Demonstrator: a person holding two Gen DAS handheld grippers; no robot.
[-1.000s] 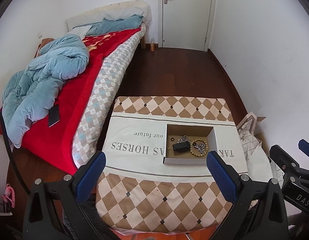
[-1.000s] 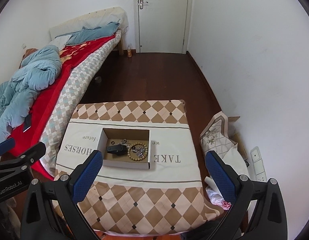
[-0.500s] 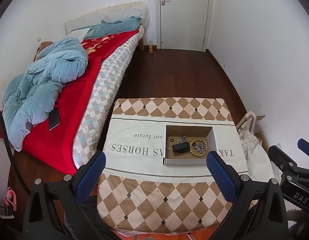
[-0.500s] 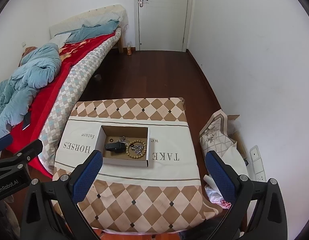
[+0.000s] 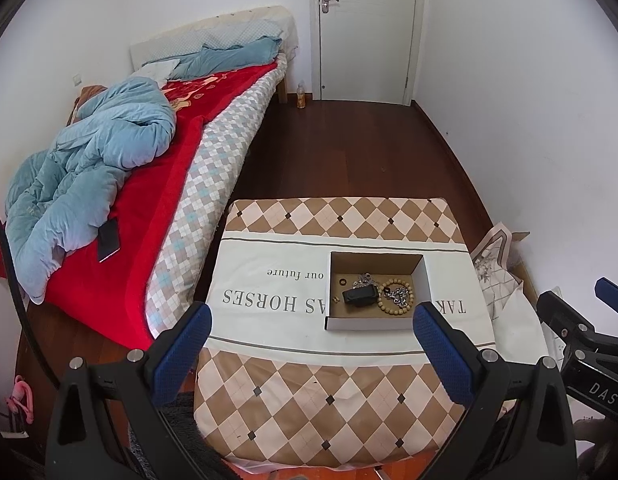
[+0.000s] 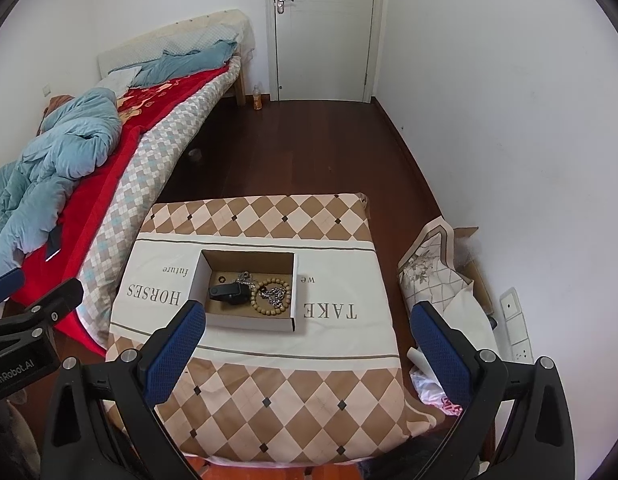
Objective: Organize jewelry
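Observation:
A shallow cardboard box (image 5: 426, 280) (image 6: 295, 280) sits on a low table under a checked cloth (image 5: 309, 392) (image 6: 301, 392). Inside lie a wooden bead bracelet (image 5: 389, 310) (image 6: 256, 304), a silver chain (image 5: 401, 295) (image 6: 273, 295), a black watch-like item (image 5: 359, 295) (image 6: 229, 293) and small rings (image 5: 342, 282). My left gripper (image 5: 311, 320) hangs open above the table's near half, short of the box, holding nothing. My right gripper (image 6: 307, 318) is open too, its left fingertip (image 6: 189, 320) over the box's near left corner.
A bed (image 5: 157, 184) with a red blanket and blue duvet (image 5: 89, 168) runs along the left. A dark phone (image 5: 108, 239) lies on it. Dark wood floor (image 5: 349, 152) leads to a white door (image 5: 365, 28). Bags and a cardboard carton (image 6: 441, 276) crowd the right wall.
Both views have drifted slightly, the table and box sitting a little lower and nearer in frame. Both grippers stayed open. Nothing in the box moved.

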